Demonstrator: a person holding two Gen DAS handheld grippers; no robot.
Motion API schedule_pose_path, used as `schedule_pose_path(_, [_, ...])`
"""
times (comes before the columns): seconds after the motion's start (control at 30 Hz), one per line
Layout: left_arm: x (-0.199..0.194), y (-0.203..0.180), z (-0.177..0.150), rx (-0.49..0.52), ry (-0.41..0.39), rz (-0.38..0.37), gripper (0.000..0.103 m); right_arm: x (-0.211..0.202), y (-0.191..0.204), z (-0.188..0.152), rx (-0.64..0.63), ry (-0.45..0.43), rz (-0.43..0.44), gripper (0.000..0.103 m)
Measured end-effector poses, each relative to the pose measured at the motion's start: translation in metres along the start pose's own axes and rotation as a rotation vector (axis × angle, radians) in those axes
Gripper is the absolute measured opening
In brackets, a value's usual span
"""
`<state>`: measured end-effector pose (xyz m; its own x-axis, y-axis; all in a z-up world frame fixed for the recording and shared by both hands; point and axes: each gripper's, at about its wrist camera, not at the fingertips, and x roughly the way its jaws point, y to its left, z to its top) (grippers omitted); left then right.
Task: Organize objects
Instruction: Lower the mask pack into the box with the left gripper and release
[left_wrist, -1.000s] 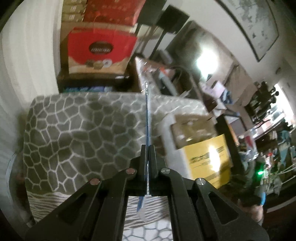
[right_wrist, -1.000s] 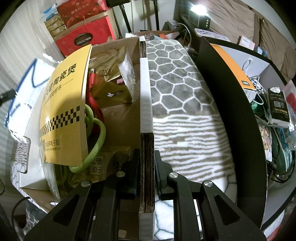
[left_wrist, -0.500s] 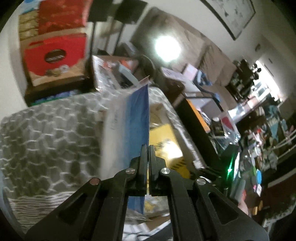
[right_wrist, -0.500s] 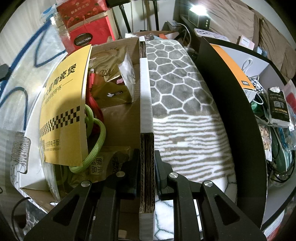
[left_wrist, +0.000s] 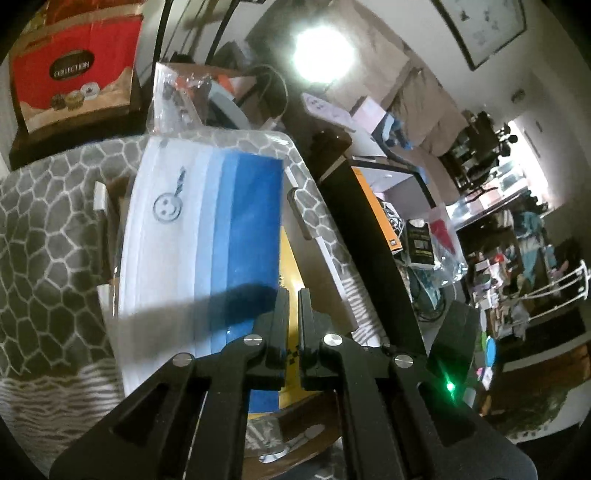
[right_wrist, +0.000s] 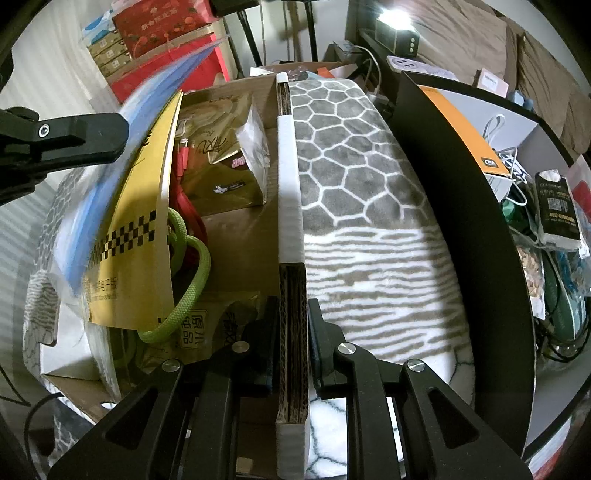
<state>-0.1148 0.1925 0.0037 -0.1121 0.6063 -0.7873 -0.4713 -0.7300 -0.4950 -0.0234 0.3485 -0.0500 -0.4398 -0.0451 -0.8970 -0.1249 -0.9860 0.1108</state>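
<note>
A blue-and-white pack (left_wrist: 207, 236) in clear plastic, with a smiley drawn on it, hangs face-on over the open cardboard box. My left gripper (left_wrist: 290, 306) is shut on its right edge, with only a thin slit between the jaws. In the right wrist view the pack (right_wrist: 110, 177) is blurred and leans on the yellow booklet (right_wrist: 136, 206), with the left fingers (right_wrist: 85, 136) in front of it. My right gripper (right_wrist: 291, 314) is shut on the box's upright cardboard wall (right_wrist: 290, 206). A green rope (right_wrist: 192, 280), a red cable (right_wrist: 188, 206) and gold packets (right_wrist: 221, 158) lie in the box.
A grey honeycomb blanket (right_wrist: 351, 155) covers the surface right of the box wall. A tall black panel (right_wrist: 461, 221) stands beyond it, with cables and packets behind. Red gift boxes (left_wrist: 74, 74) are stacked at the back left.
My left gripper has swung to the right with the pack, from over the blanket to over the box. The pack turned from edge-on to face-on. The right gripper kept still.
</note>
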Motion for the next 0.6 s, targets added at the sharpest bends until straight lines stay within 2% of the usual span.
schedule_pose_path(0.07, [-0.011, -0.001, -0.004, 0.041, -0.012, -0.017, 0.01, 0.0, 0.0, 0.0, 0.0, 0.0, 0.0, 0.015])
schedule_pose_path(0.13, [-0.02, 0.0, -0.005, 0.054, -0.032, -0.02, 0.036, 0.0, 0.0, 0.0, 0.0, 0.0, 0.001, 0.015])
schedule_pose_path(0.17, [-0.029, 0.003, -0.006, 0.062, -0.059, -0.015, 0.039, 0.0, 0.0, 0.0, 0.0, 0.0, 0.001, 0.015])
schedule_pose_path(0.3, [-0.045, 0.023, -0.001, 0.055, -0.122, 0.069, 0.043, 0.0, 0.0, 0.0, 0.0, 0.0, 0.001, 0.015])
schedule_pose_path(0.37, [-0.046, 0.046, 0.001, 0.014, -0.149, 0.163, 0.042, 0.0, 0.0, 0.0, 0.0, 0.0, 0.0, 0.015])
schedule_pose_path(0.4, [-0.042, 0.055, 0.001, 0.001, -0.137, 0.187, 0.042, 0.0, 0.0, 0.0, 0.0, 0.0, 0.0, 0.015])
schedule_pose_path(0.47, [-0.027, 0.072, -0.002, -0.036, -0.067, 0.196, 0.039, 0.0, 0.001, 0.0, 0.0, -0.001, -0.003, 0.015])
schedule_pose_path(0.5, [-0.019, 0.077, -0.005, -0.052, -0.04, 0.187, 0.034, 0.0, 0.001, 0.0, 0.0, -0.001, -0.003, 0.015])
schedule_pose_path(0.6, [-0.015, 0.075, -0.013, -0.025, -0.067, 0.209, 0.034, 0.0, 0.001, 0.001, 0.0, -0.001, -0.003, 0.016])
